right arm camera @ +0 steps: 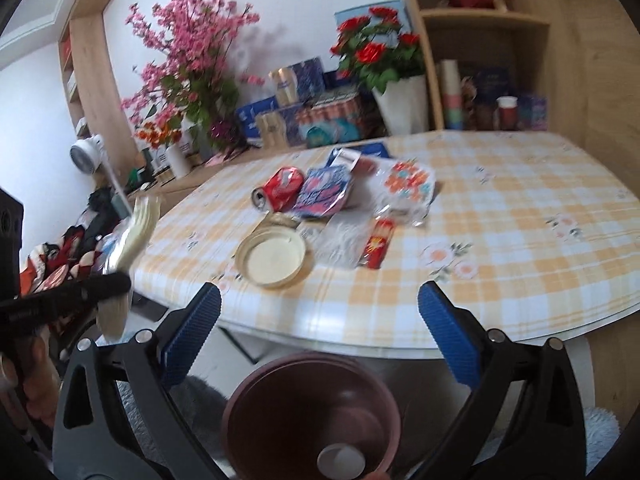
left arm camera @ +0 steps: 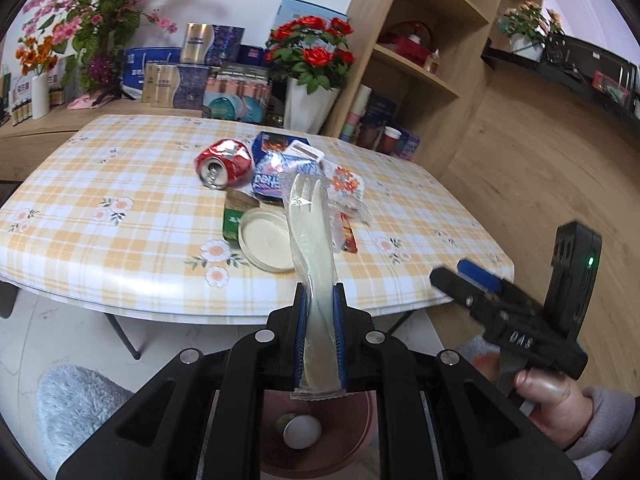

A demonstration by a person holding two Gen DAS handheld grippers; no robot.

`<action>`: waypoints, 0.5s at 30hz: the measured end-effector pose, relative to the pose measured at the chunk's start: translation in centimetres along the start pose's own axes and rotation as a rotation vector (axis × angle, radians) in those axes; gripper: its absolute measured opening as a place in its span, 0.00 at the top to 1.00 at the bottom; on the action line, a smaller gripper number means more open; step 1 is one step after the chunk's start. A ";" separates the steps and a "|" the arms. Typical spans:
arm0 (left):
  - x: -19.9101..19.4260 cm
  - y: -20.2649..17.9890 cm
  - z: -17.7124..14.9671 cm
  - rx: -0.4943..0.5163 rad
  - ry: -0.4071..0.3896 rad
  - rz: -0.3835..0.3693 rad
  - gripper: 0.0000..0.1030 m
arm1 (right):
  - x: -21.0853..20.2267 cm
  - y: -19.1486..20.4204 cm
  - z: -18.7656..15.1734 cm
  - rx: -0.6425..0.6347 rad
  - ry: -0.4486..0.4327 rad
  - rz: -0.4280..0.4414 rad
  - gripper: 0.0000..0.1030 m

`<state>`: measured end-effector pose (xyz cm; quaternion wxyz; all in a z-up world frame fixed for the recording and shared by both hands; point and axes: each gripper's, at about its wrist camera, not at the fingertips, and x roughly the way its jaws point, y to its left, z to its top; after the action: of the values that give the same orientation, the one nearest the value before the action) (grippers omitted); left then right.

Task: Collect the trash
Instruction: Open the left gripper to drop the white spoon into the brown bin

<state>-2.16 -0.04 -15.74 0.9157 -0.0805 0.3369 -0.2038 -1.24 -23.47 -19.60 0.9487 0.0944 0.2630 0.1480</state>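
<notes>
Left gripper (left arm camera: 320, 300): jaws clenched on 1 wrapped plastic fork (left arm camera: 310, 240), which stands up and forward from between the blue pads. Directly below these jaws sits 1 brown bin (left arm camera: 352, 432) on the floor, with 1 pale round item (left arm camera: 302, 432) lying at its bottom.

Right gripper (right arm camera: 320, 332): jaws released, spread wide, nothing between them. The same bin (right arm camera: 280, 400) lies just under and between its fingers.

Floor: pale tile beneath both grippers, with 1 grey fluffy rug (left arm camera: 76, 404) to the left of the left jaws.

Ahead of both sets of jaws stands 1 table (left arm camera: 120, 240) under a yellow-and-white checked floral cloth. Counted on it, nearest first: 1 round cream lid (left arm camera: 266, 240), 1 green packet (left arm camera: 232, 224) just left of the lid, 1 red snack wrapper (right arm camera: 376, 244), 1 clear wrapper with orange flowers (right arm camera: 408, 184), 1 blue-and-pink foil bag (right arm camera: 324, 192), 1 crushed red can (left arm camera: 224, 162), on its side.

Beyond the table: 1 wooden shelving unit (left arm camera: 424, 64), 1 white pot of red roses (left arm camera: 312, 56), 1 tall pink blossom arrangement (right arm camera: 192, 52), stacked boxes against a white wall.
</notes>
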 end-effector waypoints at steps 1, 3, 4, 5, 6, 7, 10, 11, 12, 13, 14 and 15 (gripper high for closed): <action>0.1 -0.2 -0.1 0.009 0.002 0.001 0.88 | -0.1 -0.2 0.0 0.005 -0.011 0.002 0.05; 0.4 -0.7 -0.6 0.040 0.011 0.004 0.88 | -0.4 -0.4 0.0 0.015 -0.034 -0.001 0.05; 0.5 -0.8 -0.8 0.047 0.015 0.004 0.88 | -0.5 -0.5 0.0 0.017 -0.042 -0.006 0.05; 0.6 -1.0 -1.1 0.055 0.020 0.002 0.88 | -0.6 -0.7 0.0 0.021 -0.054 -0.019 0.05; 0.7 -1.0 -1.4 0.060 0.026 0.001 0.88 | -0.6 -0.9 0.0 0.029 -0.062 -0.038 0.05; 1.0 -1.1 -1.7 0.066 0.038 0.000 0.88 | -0.5 -1.1 -0.1 0.038 -0.059 -0.044 0.05; 1.6 -1.1 -2.3 0.067 0.066 -0.004 0.88 | -0.2 -1.6 -0.4 0.067 -0.044 -0.056 0.05; 1.8 -1.1 -2.4 0.069 0.071 -0.006 0.88 | -0.2 -1.8 -0.5 0.073 -0.039 -0.055 0.05; 1.9 -1.1 -2.5 0.075 0.077 -0.014 0.88 | -0.1 -1.9 -0.5 0.078 -0.034 -0.051 0.05; 2.1 -1.2 -2.6 0.081 0.082 -0.023 0.88 | -0.1 -1.9 -0.6 0.079 -0.033 -0.050 0.05; 2.1 -1.4 -2.7 0.087 0.082 -0.026 0.83 | -0.1 -1.9 -0.6 0.077 -0.031 -0.049 0.05; 2.1 -1.5 -2.7 0.094 0.078 -0.030 0.69 | 0.0 -1.8 -0.7 0.073 -0.029 -0.053 0.05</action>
<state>-3.00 -2.30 -18.60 0.9014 -0.0342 0.3613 -0.2360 -1.14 -25.10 -20.66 0.9520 0.1239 0.2566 0.1118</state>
